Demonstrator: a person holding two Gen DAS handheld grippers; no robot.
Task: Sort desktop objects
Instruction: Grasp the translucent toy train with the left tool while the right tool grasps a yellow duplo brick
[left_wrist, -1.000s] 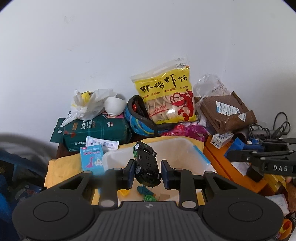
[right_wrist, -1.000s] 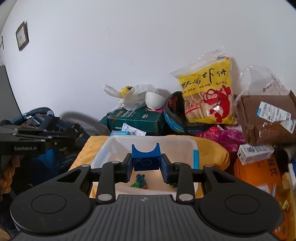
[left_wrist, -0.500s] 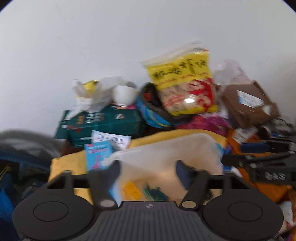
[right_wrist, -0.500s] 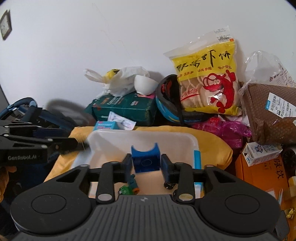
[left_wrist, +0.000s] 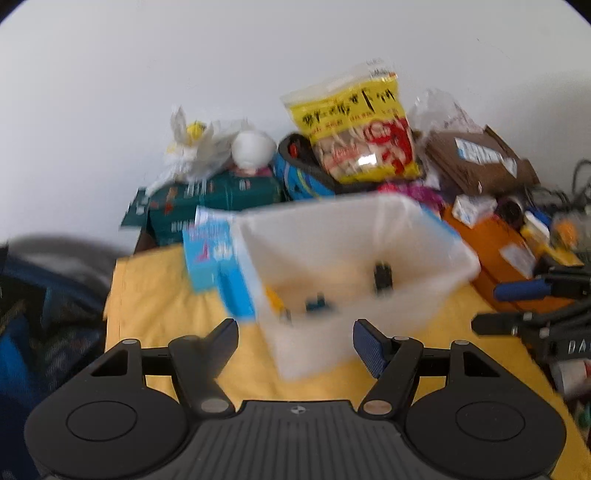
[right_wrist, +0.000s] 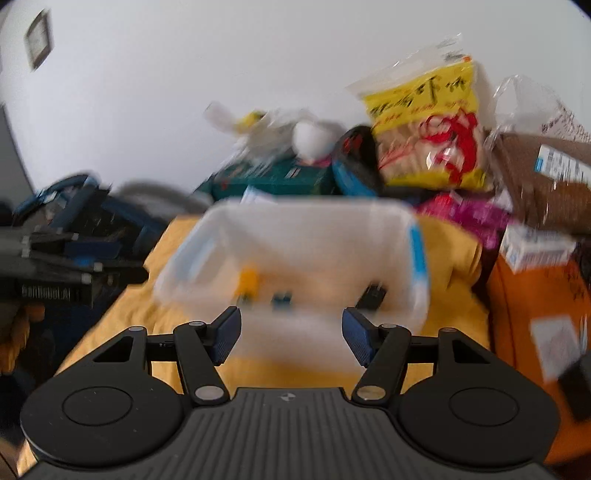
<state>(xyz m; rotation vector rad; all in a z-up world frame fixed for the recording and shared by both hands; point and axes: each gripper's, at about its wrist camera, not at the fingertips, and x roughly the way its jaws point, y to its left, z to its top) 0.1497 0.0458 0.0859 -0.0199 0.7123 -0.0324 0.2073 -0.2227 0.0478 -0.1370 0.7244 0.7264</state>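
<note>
A translucent white bin (left_wrist: 436, 236) (right_wrist: 402, 221) stands on a yellow cloth (left_wrist: 155, 295) (right_wrist: 454, 251). Inside it lie the dark toy car (left_wrist: 382, 275) (right_wrist: 373, 295), a yellow piece (left_wrist: 275, 297) (right_wrist: 247, 280) and a small blue piece (left_wrist: 316, 303) (right_wrist: 281, 298). Both views are blurred. My left gripper (left_wrist: 294, 339) is open and empty, in front of the bin. My right gripper (right_wrist: 291, 336) is open and empty, also in front of the bin. The right gripper shows at the right edge of the left wrist view (left_wrist: 524, 325), the left gripper at the left edge of the right wrist view (right_wrist: 55, 273).
Behind the bin against the white wall are a yellow shrimp-cracker bag (left_wrist: 354, 122) (right_wrist: 428, 125), a green box (left_wrist: 207, 199), a white bowl (left_wrist: 253, 147), a brown parcel (left_wrist: 476, 162) and a pink bag (right_wrist: 465, 214). An orange box (left_wrist: 502, 251) (right_wrist: 532, 317) stands at the right. A light-blue booklet (left_wrist: 210, 254) lies left of the bin.
Both grippers have opened and pulled back from over the bin. The toy car left the left gripper and lies in the bin. The blue block left the right gripper.
</note>
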